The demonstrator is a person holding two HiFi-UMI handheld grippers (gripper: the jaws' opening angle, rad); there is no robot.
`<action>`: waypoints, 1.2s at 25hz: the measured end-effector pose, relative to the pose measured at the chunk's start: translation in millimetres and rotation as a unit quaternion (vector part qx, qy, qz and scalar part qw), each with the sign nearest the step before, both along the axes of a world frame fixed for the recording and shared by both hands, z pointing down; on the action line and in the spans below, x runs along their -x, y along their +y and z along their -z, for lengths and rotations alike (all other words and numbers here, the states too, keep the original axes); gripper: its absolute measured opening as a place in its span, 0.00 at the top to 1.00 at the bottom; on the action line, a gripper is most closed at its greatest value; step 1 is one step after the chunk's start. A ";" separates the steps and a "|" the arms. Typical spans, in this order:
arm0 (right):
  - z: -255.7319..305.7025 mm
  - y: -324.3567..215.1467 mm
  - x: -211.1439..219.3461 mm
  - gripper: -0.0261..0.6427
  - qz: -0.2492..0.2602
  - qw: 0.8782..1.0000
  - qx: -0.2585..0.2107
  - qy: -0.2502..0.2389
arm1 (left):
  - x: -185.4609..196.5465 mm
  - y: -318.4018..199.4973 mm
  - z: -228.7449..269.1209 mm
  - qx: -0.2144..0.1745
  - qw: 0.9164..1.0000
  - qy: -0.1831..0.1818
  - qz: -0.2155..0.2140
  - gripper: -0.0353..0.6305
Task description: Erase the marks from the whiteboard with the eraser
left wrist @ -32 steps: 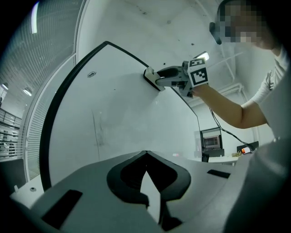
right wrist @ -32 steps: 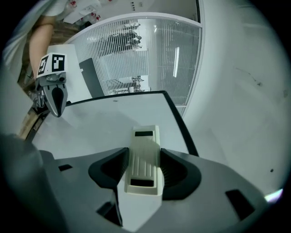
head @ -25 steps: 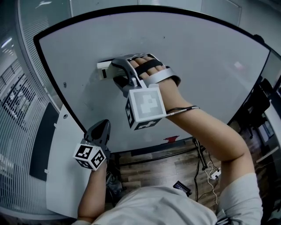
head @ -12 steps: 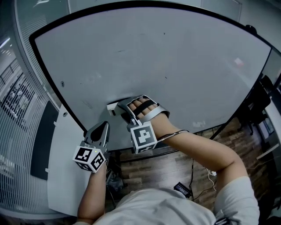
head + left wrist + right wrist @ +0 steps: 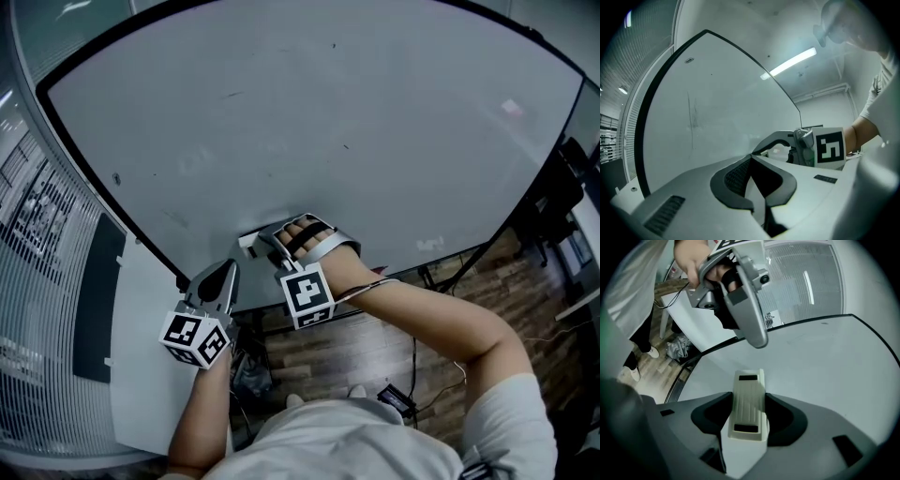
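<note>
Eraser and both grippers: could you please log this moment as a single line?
right gripper: shut on eraser, at lower edge of whiteboard | left gripper: shut, empty, below that edge

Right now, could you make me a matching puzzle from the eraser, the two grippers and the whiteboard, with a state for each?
Things:
1. eraser
2. left gripper
3. right gripper
4. whiteboard

States:
A. shut, holding nothing
B. big, with only a few faint marks
C. shut on the eraser
D. white, clamped between two jaws

Pairs: 1-D, 2-A, 3-C, 4-B
</note>
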State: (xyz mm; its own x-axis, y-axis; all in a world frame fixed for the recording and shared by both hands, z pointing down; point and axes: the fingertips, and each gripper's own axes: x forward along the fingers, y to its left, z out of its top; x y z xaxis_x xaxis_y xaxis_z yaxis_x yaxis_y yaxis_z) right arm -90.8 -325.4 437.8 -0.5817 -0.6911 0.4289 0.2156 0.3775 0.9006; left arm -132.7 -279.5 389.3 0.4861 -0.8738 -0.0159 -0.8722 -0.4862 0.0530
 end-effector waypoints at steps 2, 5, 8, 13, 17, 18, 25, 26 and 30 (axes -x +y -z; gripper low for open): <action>15.7 -1.1 -5.9 0.62 -0.003 1.000 -0.001 -0.006 | -5.2 0.3 -0.7 0.001 1.000 -0.004 -0.003 0.94; 56.1 -4.2 -14.4 0.62 -0.005 1.000 -0.002 -0.028 | -12.3 -1.5 1.8 0.001 1.000 -0.007 -0.006 0.94; 107.1 -4.9 -21.2 0.62 -0.001 0.998 0.007 -0.061 | -22.3 -1.3 7.3 -0.002 1.000 -0.004 -0.011 0.94; 201.9 -7.7 -30.7 0.62 0.007 0.996 -0.049 -0.079 | -41.1 -6.2 22.4 -0.014 1.000 -0.004 -0.022 0.94; 267.8 -9.9 -37.5 0.62 0.012 0.993 -0.073 -0.097 | -52.5 -9.2 26.4 -0.012 1.000 -0.001 -0.026 0.94; 282.2 -8.7 -37.8 0.62 0.012 0.992 -0.071 -0.106 | -51.3 -8.8 23.9 -0.010 1.000 0.002 -0.025 0.94; 398.3 -10.6 -57.6 0.62 0.001 0.979 -0.119 -0.165 | -41.5 -12.4 36.1 -0.038 0.999 0.003 -0.003 0.94; 410.0 -10.6 -59.7 0.62 0.001 0.977 -0.120 -0.175 | -39.1 -13.5 37.8 -0.039 0.999 0.006 0.000 0.94; 413.0 -9.4 -61.8 0.62 -0.002 0.973 -0.145 -0.179 | -34.4 -16.8 36.9 -0.040 0.999 0.011 0.004 0.94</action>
